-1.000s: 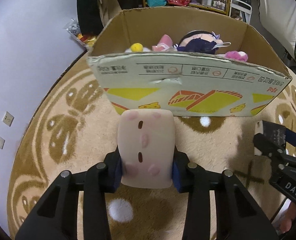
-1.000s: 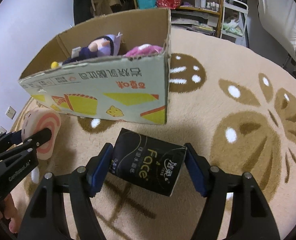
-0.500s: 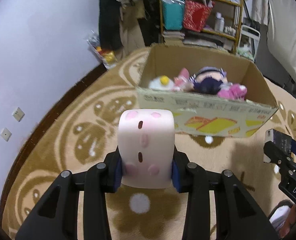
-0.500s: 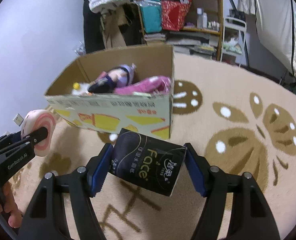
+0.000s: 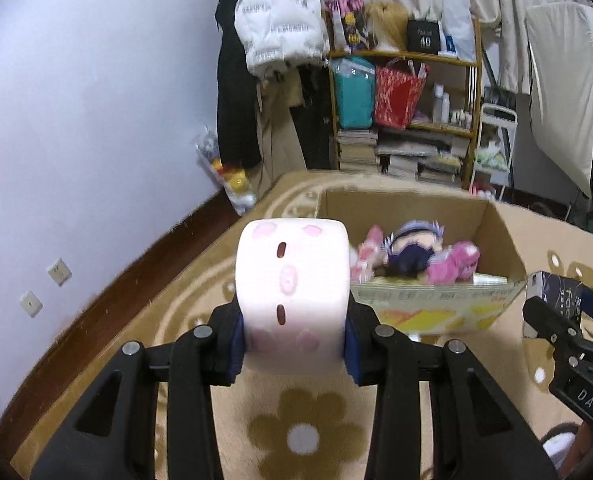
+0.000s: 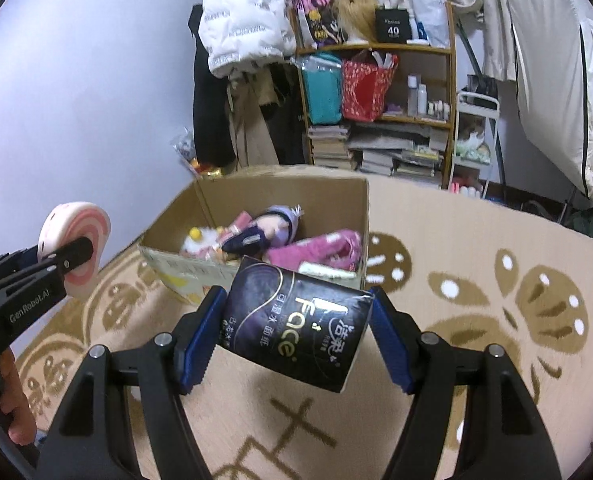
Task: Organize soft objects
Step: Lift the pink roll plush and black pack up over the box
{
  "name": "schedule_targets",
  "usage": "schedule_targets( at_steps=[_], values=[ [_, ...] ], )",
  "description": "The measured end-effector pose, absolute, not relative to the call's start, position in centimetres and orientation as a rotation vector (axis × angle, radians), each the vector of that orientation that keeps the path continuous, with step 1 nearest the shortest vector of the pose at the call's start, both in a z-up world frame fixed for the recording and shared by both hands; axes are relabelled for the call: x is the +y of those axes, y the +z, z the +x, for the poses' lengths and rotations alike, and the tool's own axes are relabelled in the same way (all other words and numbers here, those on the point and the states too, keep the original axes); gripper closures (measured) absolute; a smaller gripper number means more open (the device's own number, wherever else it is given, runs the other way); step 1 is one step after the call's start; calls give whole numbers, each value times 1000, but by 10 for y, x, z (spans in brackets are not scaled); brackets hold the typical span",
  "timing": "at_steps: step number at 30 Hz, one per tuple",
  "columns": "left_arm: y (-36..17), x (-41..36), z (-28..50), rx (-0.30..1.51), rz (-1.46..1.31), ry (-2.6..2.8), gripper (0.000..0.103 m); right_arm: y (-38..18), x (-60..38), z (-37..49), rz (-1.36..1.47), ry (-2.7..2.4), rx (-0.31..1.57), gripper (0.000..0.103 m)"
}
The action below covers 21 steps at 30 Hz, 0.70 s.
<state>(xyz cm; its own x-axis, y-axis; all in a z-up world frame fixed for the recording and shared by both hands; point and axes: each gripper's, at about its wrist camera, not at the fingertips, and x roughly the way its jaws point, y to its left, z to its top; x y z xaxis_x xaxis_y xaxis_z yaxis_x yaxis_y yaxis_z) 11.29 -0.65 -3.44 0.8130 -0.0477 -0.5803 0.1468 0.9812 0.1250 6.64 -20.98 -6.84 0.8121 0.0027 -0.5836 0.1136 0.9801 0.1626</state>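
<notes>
My left gripper (image 5: 292, 340) is shut on a pale pink roll-shaped plush (image 5: 292, 296) with pink spots, held in the air in front of the open cardboard box (image 5: 500, 232). My right gripper (image 6: 296, 340) is shut on a dark pack of "Face" tissues (image 6: 296, 332), held above the rug near the box's (image 6: 356, 208) front right corner. Inside the box lie a purple-haired doll (image 5: 412, 252), a pink plush (image 5: 456, 264) and a yellow-topped white toy (image 6: 194, 240). The left gripper with the pink plush (image 6: 76, 248) shows at the left of the right wrist view.
A beige rug (image 6: 476, 280) with brown flower patterns covers the floor. A wooden shelf (image 5: 408, 112) with bags, books and bottles stands behind the box. Coats (image 5: 276, 28) hang by the lilac wall (image 5: 96, 120). A white covered rack (image 5: 568, 100) stands at the right.
Both grippers have risen well above the rug with their loads, so the views now look down into the box from higher up. The grips are unchanged.
</notes>
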Motion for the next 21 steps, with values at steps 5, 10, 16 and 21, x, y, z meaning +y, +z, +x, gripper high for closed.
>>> schedule_targets(
  at_steps=[5, 10, 16, 21],
  values=[
    [-20, -9, 115, 552, 182, -100, 66, -56, -212, 70, 190, -60, 573, 28],
    [-8, -12, 117, 507, 202, -101, 66, -47, -214, 77, 185, -53, 541, 28],
    [-4, -18, 124, 468, 235, -92, 65, -46, -211, 88, 176, -50, 513, 28],
    [-7, -22, 136, 459, 249, -93, 65, -46, -210, 99, 163, -42, 515, 28]
  ],
)
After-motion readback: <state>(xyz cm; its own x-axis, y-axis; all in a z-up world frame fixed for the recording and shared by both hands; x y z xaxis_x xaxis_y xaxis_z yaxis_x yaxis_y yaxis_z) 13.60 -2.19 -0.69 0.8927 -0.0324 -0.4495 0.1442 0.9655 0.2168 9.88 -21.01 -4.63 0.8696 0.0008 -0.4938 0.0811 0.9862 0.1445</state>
